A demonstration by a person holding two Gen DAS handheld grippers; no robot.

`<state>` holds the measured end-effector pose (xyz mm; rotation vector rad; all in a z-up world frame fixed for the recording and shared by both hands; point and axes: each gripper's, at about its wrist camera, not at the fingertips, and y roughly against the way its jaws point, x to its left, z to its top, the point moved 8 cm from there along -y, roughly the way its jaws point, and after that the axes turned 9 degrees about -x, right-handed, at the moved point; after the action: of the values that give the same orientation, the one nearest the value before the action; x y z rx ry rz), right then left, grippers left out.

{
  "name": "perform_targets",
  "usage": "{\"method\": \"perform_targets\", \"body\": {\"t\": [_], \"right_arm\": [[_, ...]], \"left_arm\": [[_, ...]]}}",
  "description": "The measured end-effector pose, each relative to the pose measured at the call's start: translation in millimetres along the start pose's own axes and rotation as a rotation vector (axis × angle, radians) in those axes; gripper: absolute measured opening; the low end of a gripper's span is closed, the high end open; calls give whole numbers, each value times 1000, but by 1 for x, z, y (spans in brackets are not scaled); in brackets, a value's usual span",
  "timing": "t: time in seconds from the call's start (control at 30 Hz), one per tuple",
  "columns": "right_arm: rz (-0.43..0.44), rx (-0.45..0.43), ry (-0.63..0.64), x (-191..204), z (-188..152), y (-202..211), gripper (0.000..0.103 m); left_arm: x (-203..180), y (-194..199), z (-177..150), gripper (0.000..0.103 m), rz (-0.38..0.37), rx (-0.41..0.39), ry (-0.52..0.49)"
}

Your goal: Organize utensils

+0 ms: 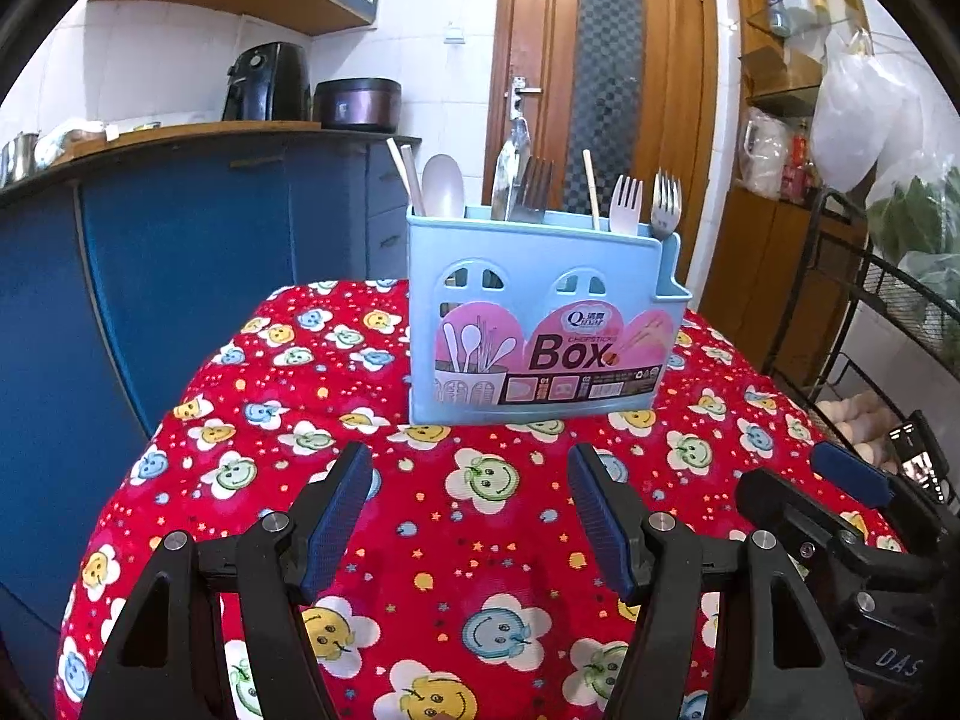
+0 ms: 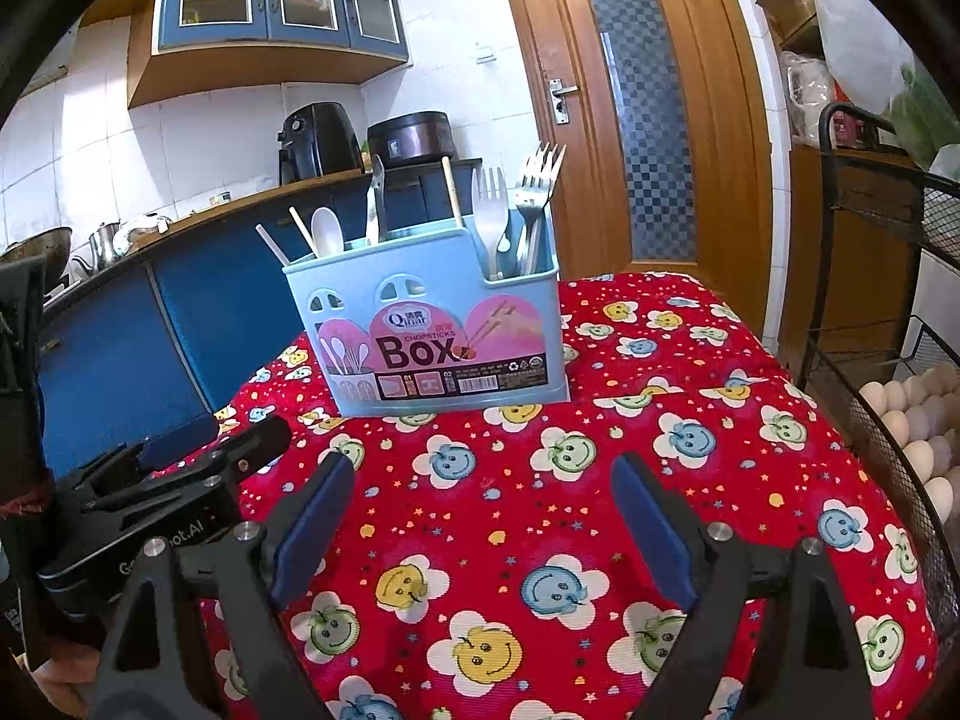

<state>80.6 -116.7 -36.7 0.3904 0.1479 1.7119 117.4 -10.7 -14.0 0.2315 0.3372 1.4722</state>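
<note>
A light blue utensil box (image 1: 540,324) labelled "Box" stands upright on the red smiley-flower cloth (image 1: 432,516), also in the right wrist view (image 2: 432,336). It holds chopsticks (image 1: 403,177), a white spoon (image 1: 443,185), a metal utensil (image 1: 513,174), and forks (image 1: 666,204). My left gripper (image 1: 471,474) is open and empty, hovering over the cloth in front of the box. My right gripper (image 2: 483,483) is open and empty, also in front of the box. Each gripper shows at the edge of the other's view: the right one (image 1: 840,516) and the left one (image 2: 180,480).
A blue kitchen counter (image 1: 180,228) with an air fryer (image 1: 267,81) and a cooker (image 1: 357,102) lies left and behind. A wooden door (image 1: 606,72) is behind. A black wire rack with eggs (image 2: 912,420) stands close on the right.
</note>
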Motion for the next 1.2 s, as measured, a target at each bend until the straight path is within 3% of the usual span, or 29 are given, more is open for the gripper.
{"method": "perform_targets", "body": {"t": [1.2], "right_arm": [[-2, 1, 0, 0, -1, 0, 89]], "left_arm": [[4, 4, 1, 69, 23, -25, 0]]}}
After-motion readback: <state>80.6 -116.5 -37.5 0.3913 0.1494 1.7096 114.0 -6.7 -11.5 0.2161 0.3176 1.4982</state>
